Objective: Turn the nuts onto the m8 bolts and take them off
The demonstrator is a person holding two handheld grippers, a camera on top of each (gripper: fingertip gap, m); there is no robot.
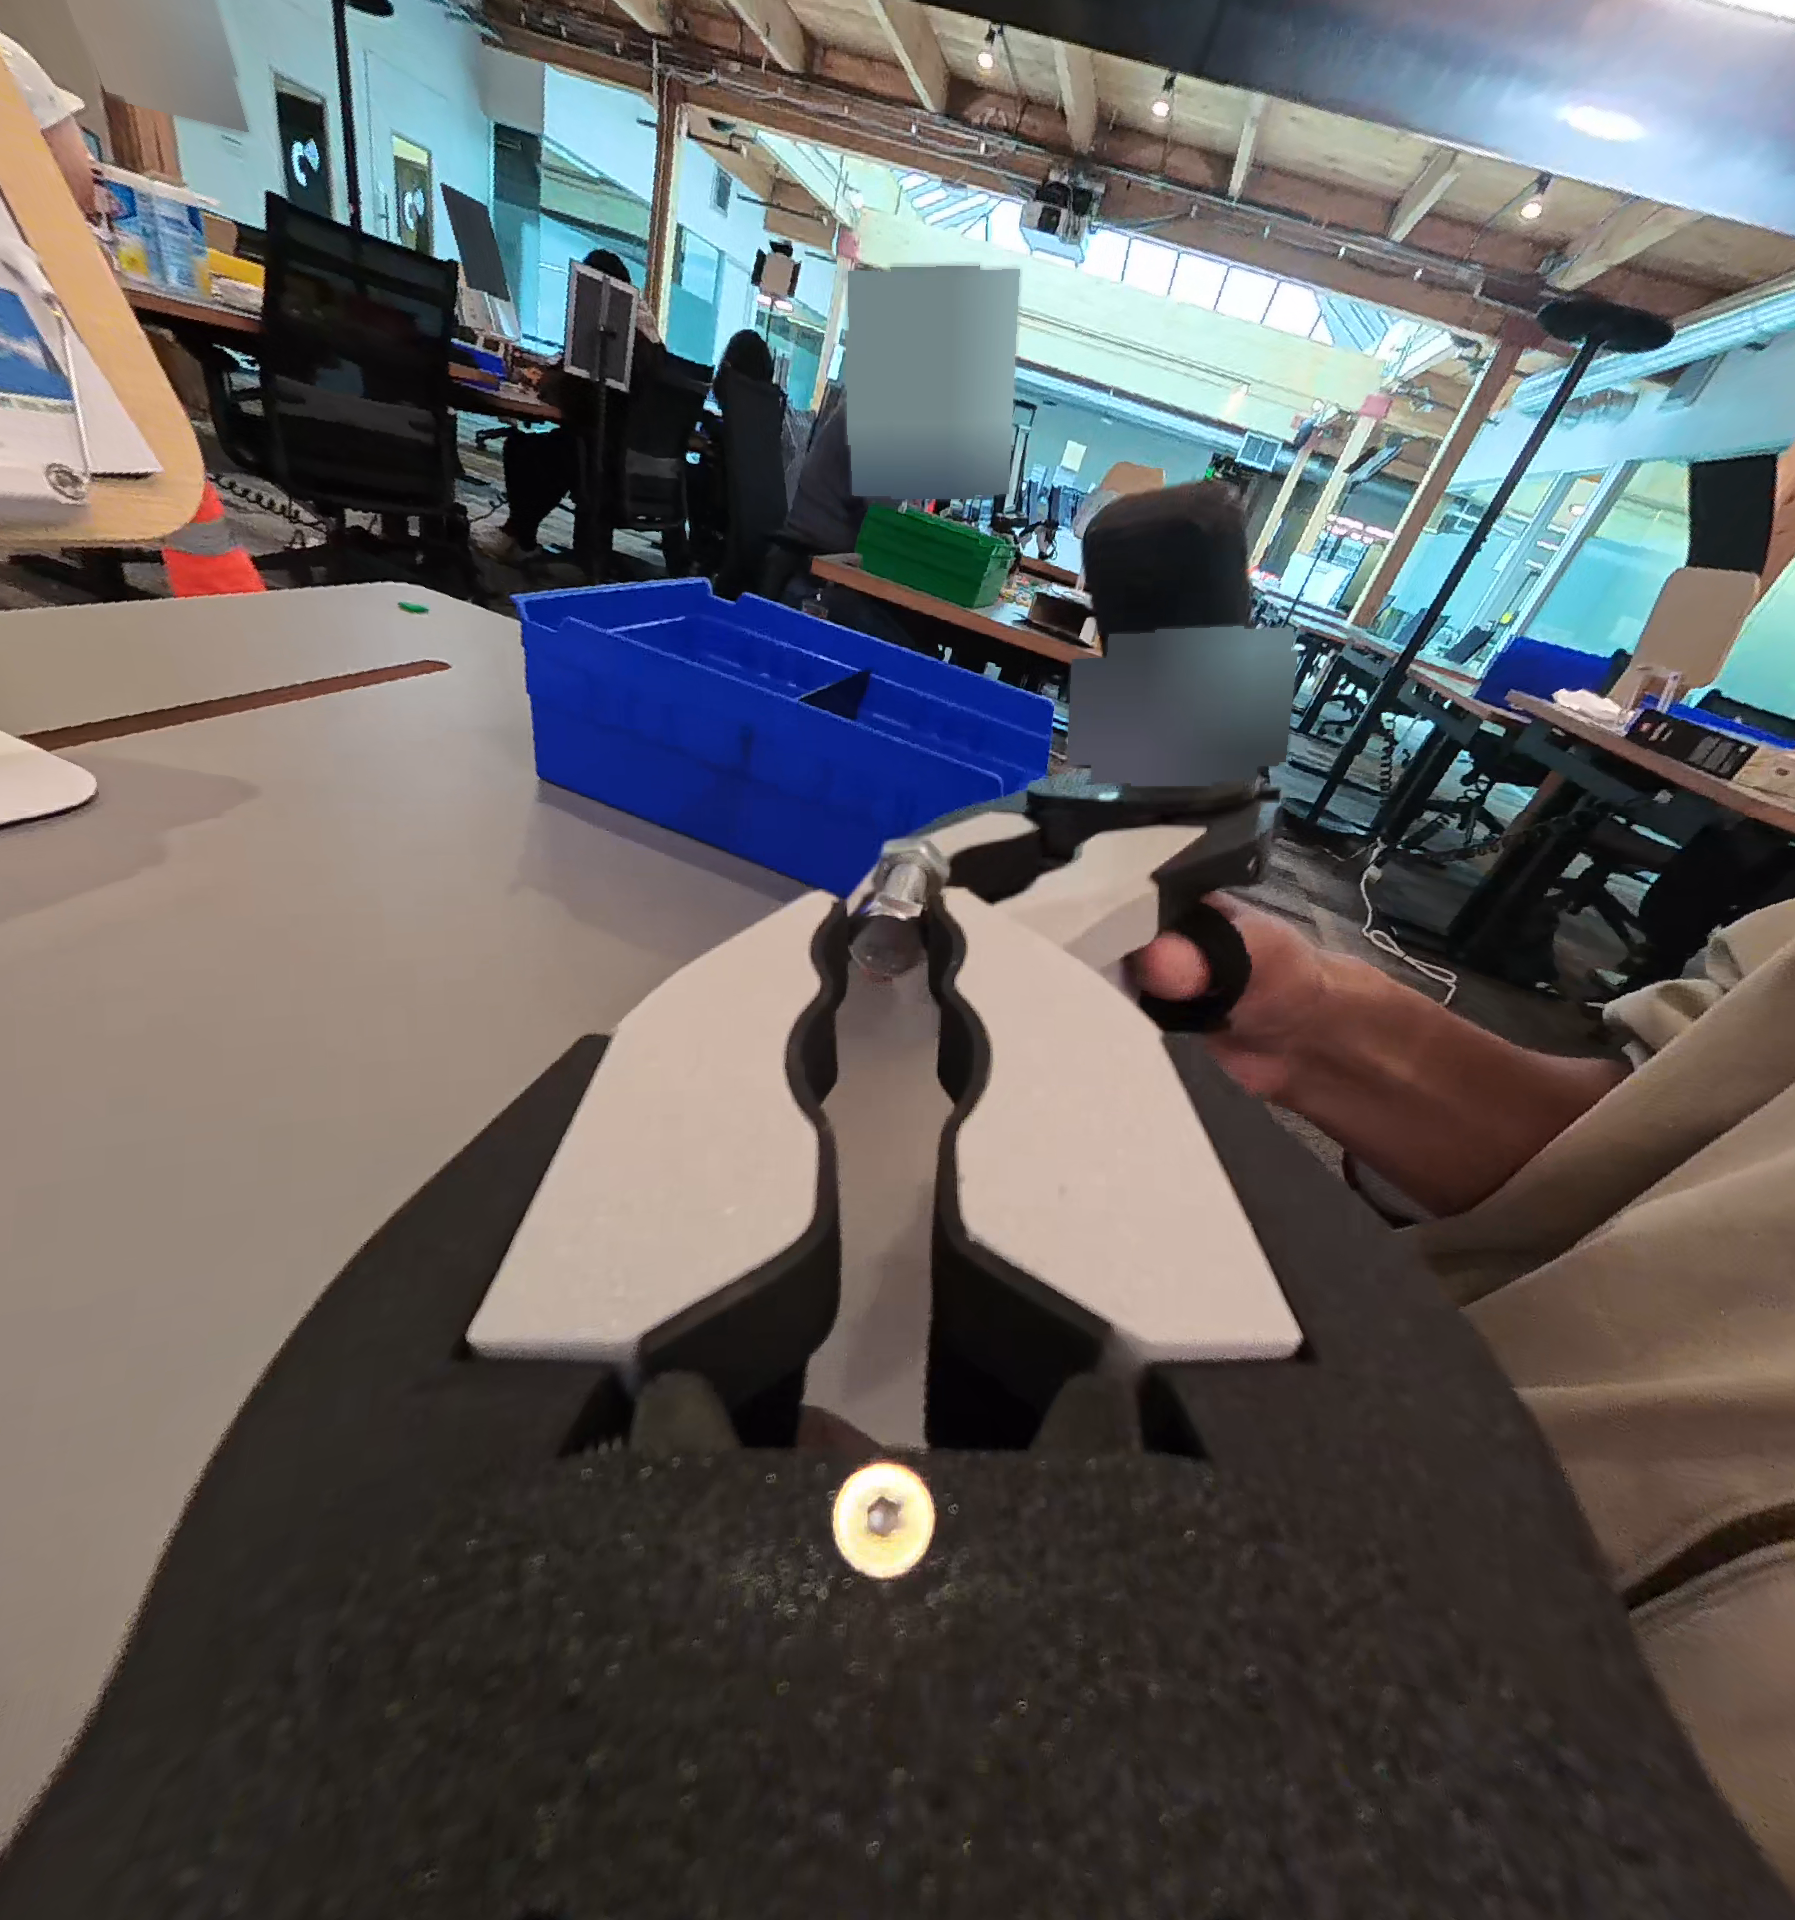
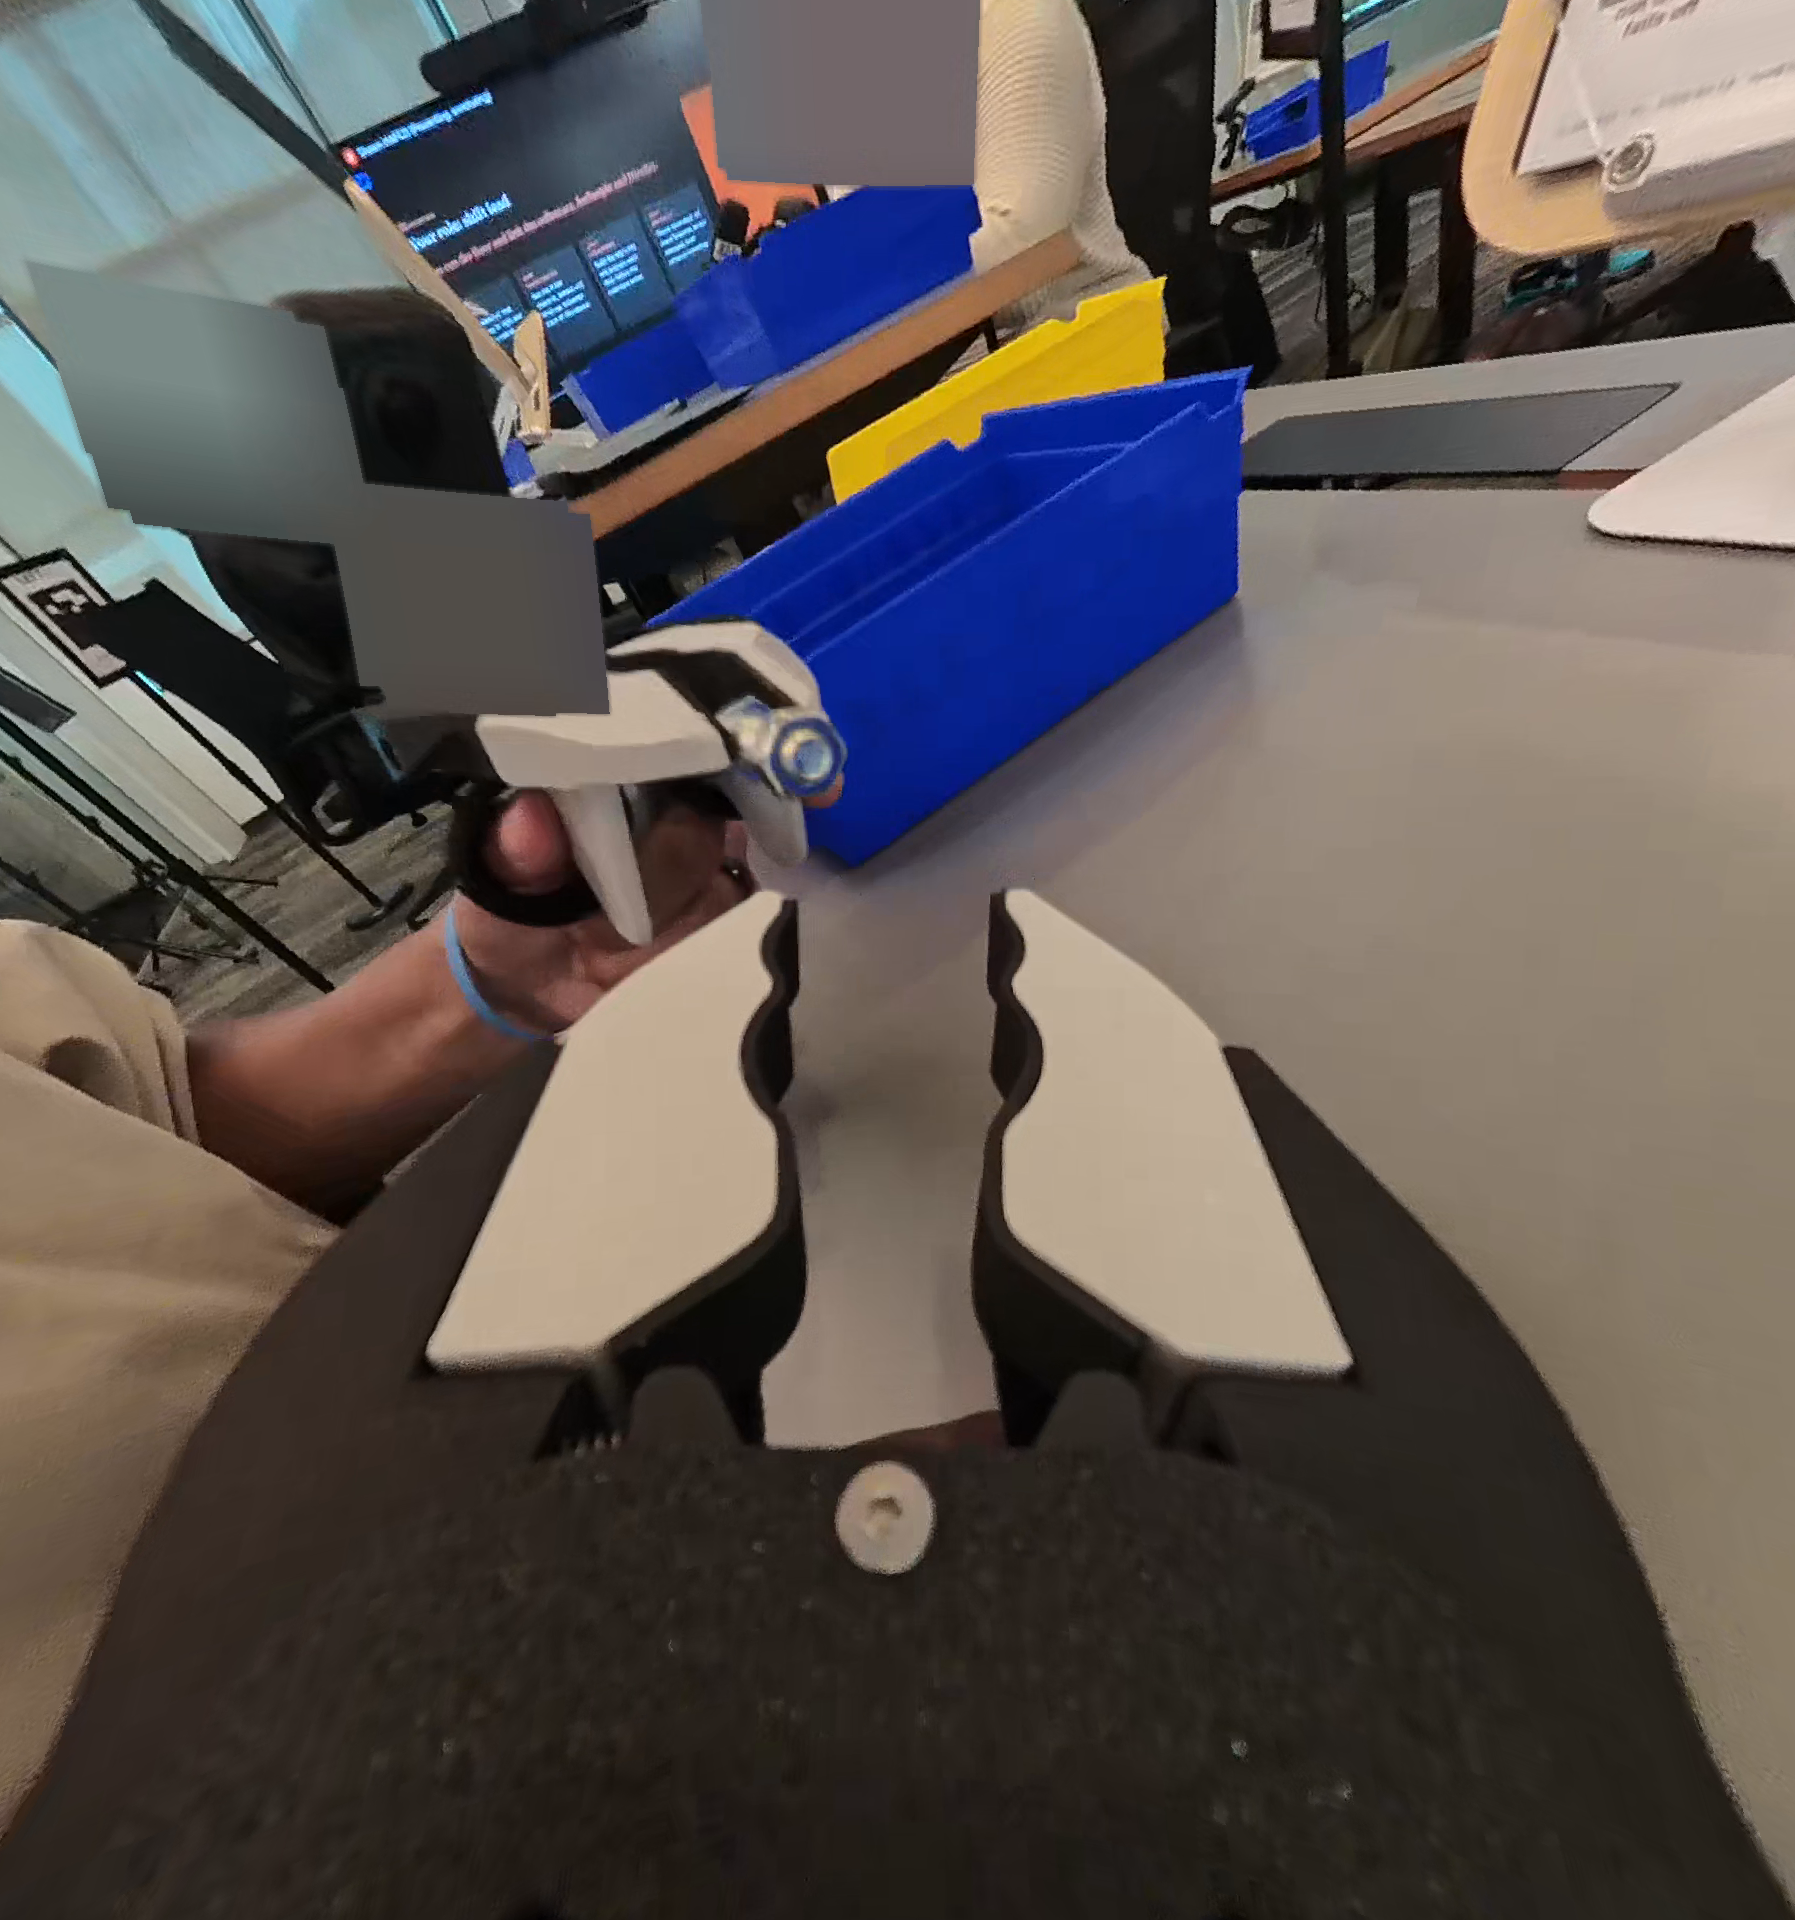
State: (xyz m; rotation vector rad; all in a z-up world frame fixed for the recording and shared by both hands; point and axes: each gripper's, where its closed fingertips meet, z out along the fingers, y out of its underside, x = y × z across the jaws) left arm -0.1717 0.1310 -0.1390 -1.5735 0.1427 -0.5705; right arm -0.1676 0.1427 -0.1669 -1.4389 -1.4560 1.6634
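Bolt (image 1: 885, 920) with its nut (image 1: 908, 860) sits pinched at the tips of my left jaws (image 1: 888, 935), raised above the tabletop (image 1: 353, 935) near its front edge, the blue bin (image 1: 768, 748) beyond. My right jaws (image 2: 893, 925) are spread and hold nothing. I judge I'm between turns on the nut; next, bring the right jaws onto it squarely and grip before twisting.

Left tool (image 1: 888, 935) clamped narrow; right tool (image 2: 893, 925) spread wide, empty.
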